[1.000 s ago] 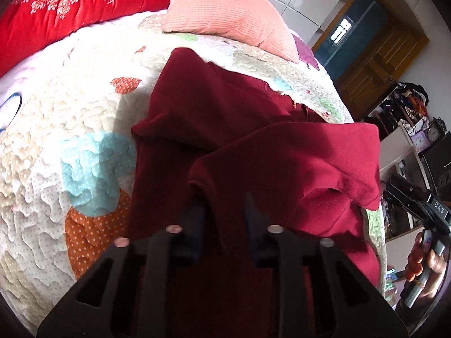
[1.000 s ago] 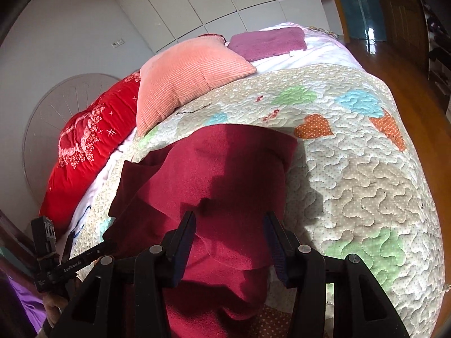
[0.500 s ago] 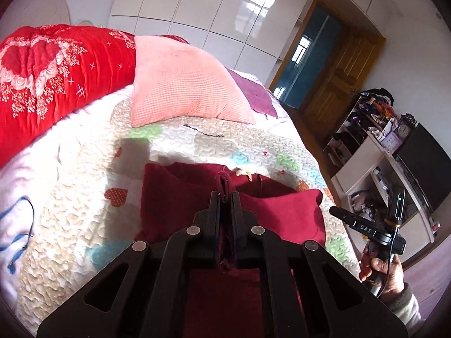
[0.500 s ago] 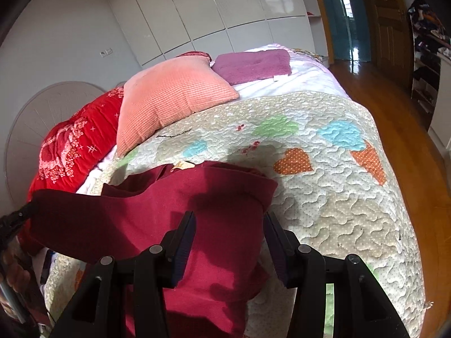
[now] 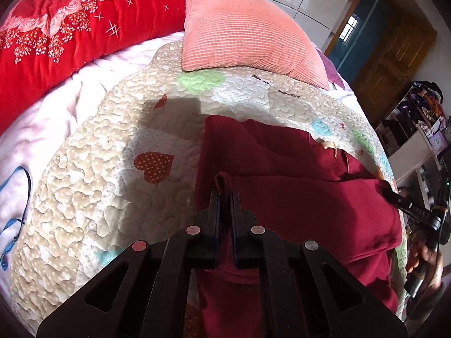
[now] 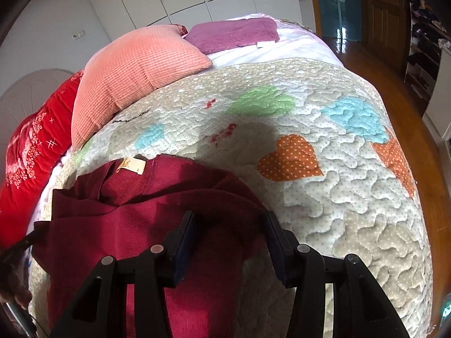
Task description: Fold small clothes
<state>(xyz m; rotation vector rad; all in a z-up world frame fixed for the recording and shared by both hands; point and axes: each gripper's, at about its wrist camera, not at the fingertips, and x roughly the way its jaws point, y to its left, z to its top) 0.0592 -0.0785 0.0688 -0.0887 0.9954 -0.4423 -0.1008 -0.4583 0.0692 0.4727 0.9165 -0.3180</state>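
Left tongs (image 5: 224, 194) are closed on a pinched fold of the garment (image 5: 296, 197), a dark red piece of clothing whose cloth stands up between the pads. Right tongs (image 6: 229, 225) hang above the garment's right part with their jaws apart, cloth below them and nothing gripped.

That garment lies on the quilt (image 6: 324, 197) of the bed, partly folded over itself, with a tan neck label (image 6: 132, 165) showing at its far edge. From the left wrist view its near part runs down under the tongs toward the bed's edge.

Beyond it a pink pillow (image 5: 242, 28) rests on the quilt, a red blanket (image 5: 70, 28) lies to the left, and a purple cushion (image 6: 234, 35) sits farther back. At the right edge of the left wrist view a hand (image 5: 425, 256) holds the other tool's handle.
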